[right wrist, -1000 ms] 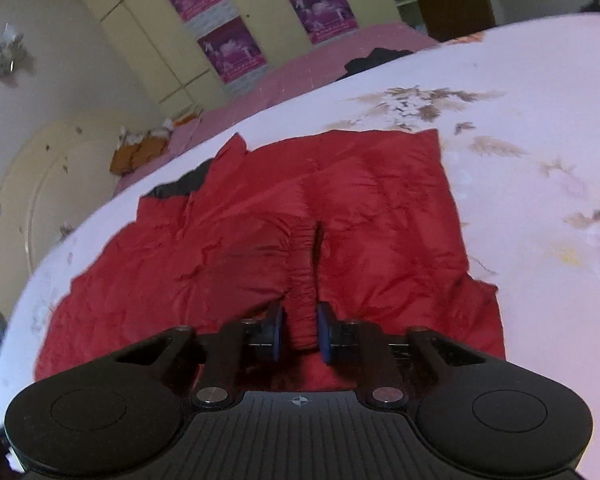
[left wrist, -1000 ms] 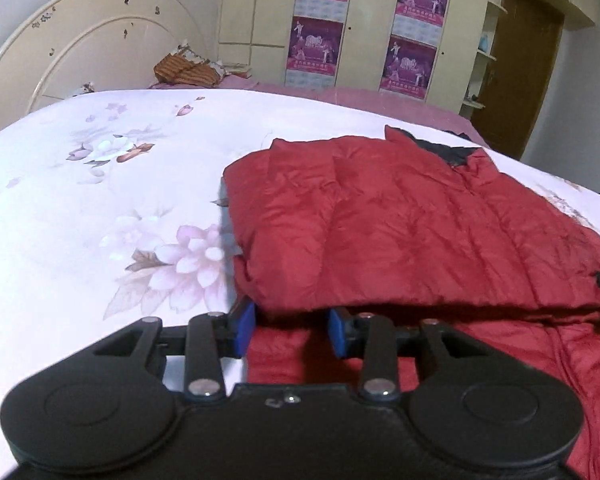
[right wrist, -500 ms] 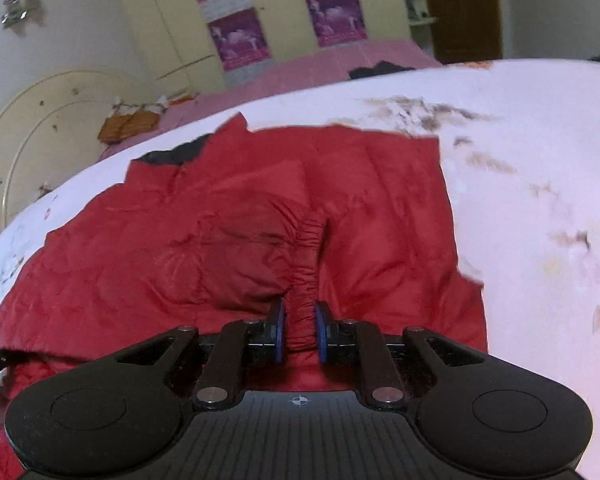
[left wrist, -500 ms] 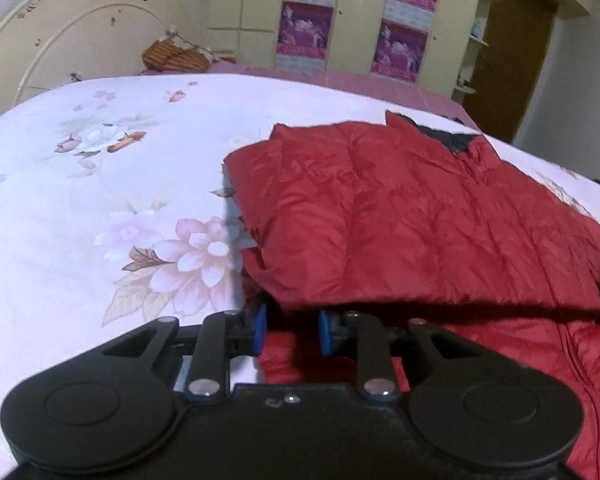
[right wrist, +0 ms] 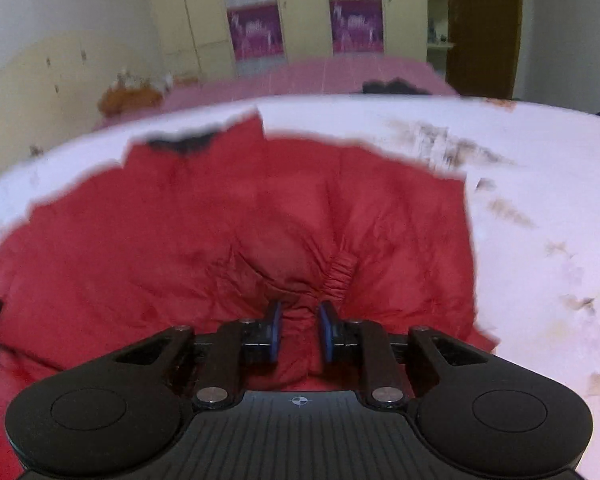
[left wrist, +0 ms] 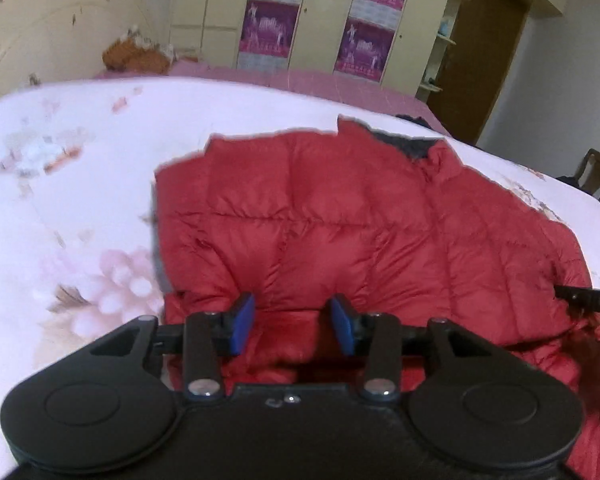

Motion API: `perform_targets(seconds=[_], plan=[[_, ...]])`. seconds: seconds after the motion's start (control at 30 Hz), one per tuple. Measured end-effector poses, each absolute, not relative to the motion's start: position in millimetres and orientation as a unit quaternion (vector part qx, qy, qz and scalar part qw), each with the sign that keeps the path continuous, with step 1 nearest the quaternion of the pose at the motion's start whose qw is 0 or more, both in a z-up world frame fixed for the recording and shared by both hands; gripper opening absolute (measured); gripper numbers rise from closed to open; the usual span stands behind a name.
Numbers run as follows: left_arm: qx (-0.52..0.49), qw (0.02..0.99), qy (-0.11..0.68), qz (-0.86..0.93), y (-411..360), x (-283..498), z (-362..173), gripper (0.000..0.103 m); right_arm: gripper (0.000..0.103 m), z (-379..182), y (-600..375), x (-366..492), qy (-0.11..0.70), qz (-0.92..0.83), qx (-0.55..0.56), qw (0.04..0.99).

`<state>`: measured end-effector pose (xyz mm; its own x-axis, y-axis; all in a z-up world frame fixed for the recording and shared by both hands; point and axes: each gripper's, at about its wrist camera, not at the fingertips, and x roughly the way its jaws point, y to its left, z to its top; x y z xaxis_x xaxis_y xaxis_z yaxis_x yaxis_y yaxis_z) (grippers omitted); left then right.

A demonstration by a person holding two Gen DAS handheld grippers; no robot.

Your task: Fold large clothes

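Lying spread across the white floral bedspread (left wrist: 60, 208), toward its near edge, with the dark-lined collar (left wrist: 410, 146) at the far end — a red quilted down jacket (left wrist: 340, 224), already doubled over so that a puffy upper layer sits on a lower one. Looks light and soft, full of air; likely to spring back up after pressing, and to slide on its slick shell fabric rather than stay creased. Not fragile, but bulky and floppy, so best carried by two points at once rather than dragged by one.

Left gripper (left wrist: 292, 320) at the near left corner of the folded layer: blue pads (left wrist: 242, 322) standing apart and widening, red fabric lying between them but not pinched, by the look of it. Right gripper (right wrist: 299, 330) further right along the near edge, by the gathered elastic cuff (right wrist: 340, 276): jaws narrow yet easing apart, a bunched ridge of red cloth (right wrist: 299, 316) between the pads and seemingly touching both — a loosening pinch, hard to call firmer than that through the blur.

Best holds, judging from this: seams, hem or the elastic cuff, where the stuffing is thin and the cloth bunches into something a narrow jaw can keep. Puffy panel middles probably squash and slip out. Far off, wardrobe doors with purple posters (left wrist: 268, 32).
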<state>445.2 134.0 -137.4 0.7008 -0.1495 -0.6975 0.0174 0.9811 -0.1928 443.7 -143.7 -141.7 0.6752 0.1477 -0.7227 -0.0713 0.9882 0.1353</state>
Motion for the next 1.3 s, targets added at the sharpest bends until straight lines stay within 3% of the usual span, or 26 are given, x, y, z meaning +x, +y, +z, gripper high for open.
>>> perform_targets(seconds=[0.07,0.23,0.5,0.63,0.77,0.97,1.3], plan=[[-0.086,0.920,0.380,-0.043,138.4,440.8,-129.0,0.041,0.020,-128.9,-145.7,438.7,0.391,0.059,0.043,0.917],[-0.093,0.936,0.334,-0.059,133.5,453.2,-104.2,0.056,0.020,-94.2,-141.4,442.2,0.337,0.083,0.067,0.935],[-0.021,0.929,0.363,-0.067,101.3,525.1,-143.8,0.059,0.020,-147.6,-75.7,506.3,0.393,0.142,-0.003,0.909],[-0.035,0.936,0.345,-0.065,109.4,505.5,-131.6,0.057,0.020,-136.2,-87.6,494.8,0.374,0.136,0.006,0.917],[-0.057,0.941,0.320,-0.089,92.6,472.7,-113.7,0.069,0.020,-115.6,-102.5,458.2,0.352,0.134,0.061,0.924],[-0.033,0.936,0.334,-0.111,54.9,457.2,-127.5,0.064,0.020,-128.9,-63.7,432.1,0.369,0.176,0.009,0.913],[0.016,0.936,0.351,-0.029,120.4,436.6,-135.9,0.061,0.020,-141.2,-133.4,427.0,0.394,0.069,0.011,0.916]])
